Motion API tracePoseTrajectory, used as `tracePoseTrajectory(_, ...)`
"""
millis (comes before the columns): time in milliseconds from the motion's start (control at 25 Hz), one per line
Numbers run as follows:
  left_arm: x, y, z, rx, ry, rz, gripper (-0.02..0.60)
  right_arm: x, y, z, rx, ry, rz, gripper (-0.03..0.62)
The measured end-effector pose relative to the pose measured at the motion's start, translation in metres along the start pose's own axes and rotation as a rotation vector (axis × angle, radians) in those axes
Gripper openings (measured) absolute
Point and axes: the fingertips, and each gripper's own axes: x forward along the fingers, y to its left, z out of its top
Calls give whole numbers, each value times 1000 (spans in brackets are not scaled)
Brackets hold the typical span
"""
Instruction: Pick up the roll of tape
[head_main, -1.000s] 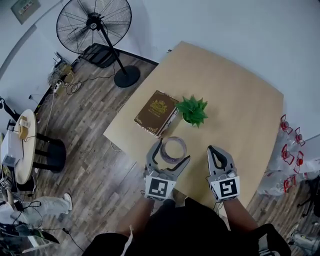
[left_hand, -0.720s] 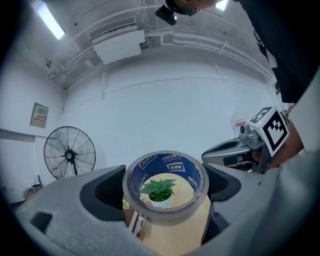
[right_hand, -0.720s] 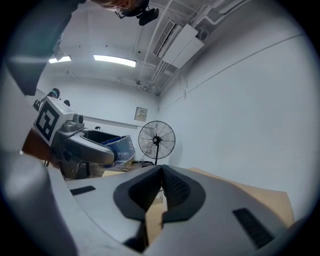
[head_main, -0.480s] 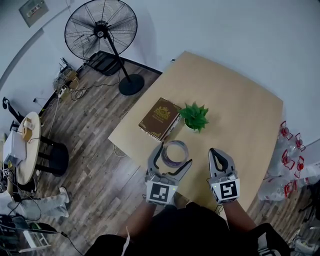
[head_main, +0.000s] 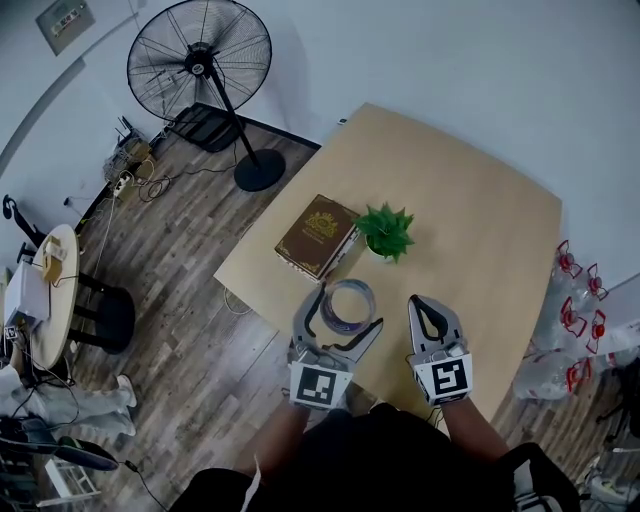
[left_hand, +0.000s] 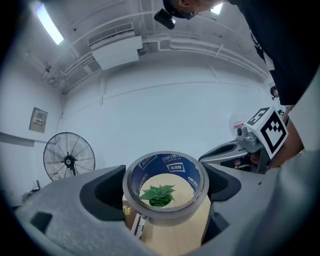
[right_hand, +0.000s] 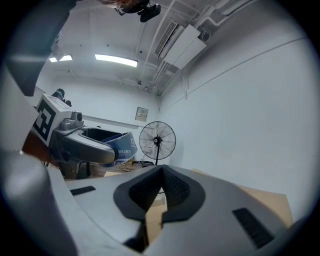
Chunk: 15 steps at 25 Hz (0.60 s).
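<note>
The roll of tape (head_main: 367, 297), grey outside with a blue inner core, is held on edge between the jaws of my left gripper (head_main: 346, 310), above the near edge of the wooden table (head_main: 480, 230). In the left gripper view the tape (left_hand: 167, 164) fills the gap between both pads, and the green plant (left_hand: 159, 194) shows through its hole. My right gripper (head_main: 416, 303) hovers just right of the tape, shut with nothing in it. The right gripper view shows its pads (right_hand: 172, 186) pressed together, with the left gripper and tape (right_hand: 122, 145) off to the left.
A brown book (head_main: 316, 234) and a small potted plant (head_main: 388, 230) sit on the table just beyond the tape. A standing fan (head_main: 200, 60) is on the wooden floor at the far left. A small round table (head_main: 45, 290) stands at the left edge.
The left gripper stays shut on the tape in about the same place. The right gripper has drifted slightly left, towards the tape. The head view has shifted a little.
</note>
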Motion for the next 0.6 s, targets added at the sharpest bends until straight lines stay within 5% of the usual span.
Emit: tracePoseTrajectory(600,0,2,-3,9,15,-2,483,6,3,11,12,-21,11,-8)
